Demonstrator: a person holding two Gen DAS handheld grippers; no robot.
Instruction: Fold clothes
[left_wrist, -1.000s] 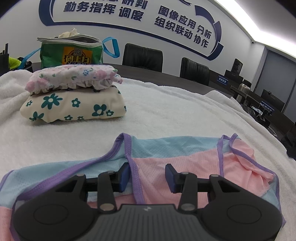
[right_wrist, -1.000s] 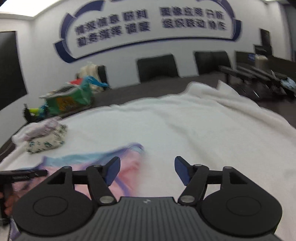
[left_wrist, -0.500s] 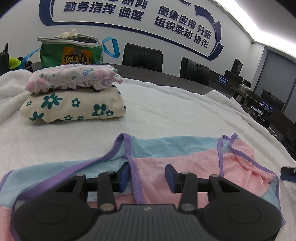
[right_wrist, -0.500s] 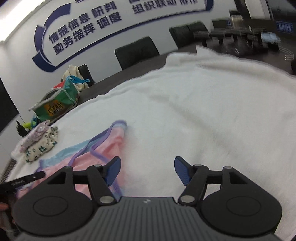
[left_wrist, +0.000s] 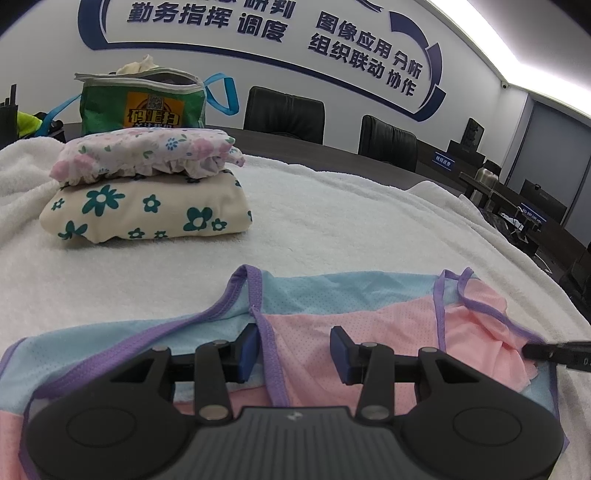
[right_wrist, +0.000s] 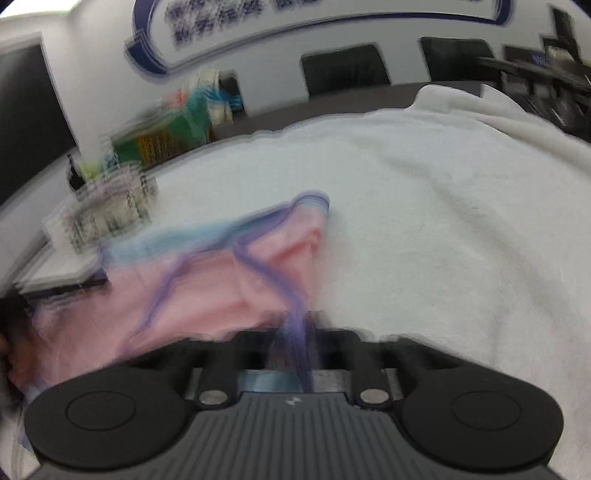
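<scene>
1. pink and blue mesh garment (left_wrist: 369, 314) spread flat on white towel (left_wrist: 332, 221), ready for folding; left gripper (left_wrist: 295, 354) poised over it, fingers apart, astride purple trim, clamping nothing; two folded garments (left_wrist: 147, 192) stacked aside as finished, one green bag (left_wrist: 144, 103) behind.
2. blurred here: right gripper (right_wrist: 295, 332) apparently clenched on garment's purple edge, jaws just closed, likely for lifting into a fold.
</scene>
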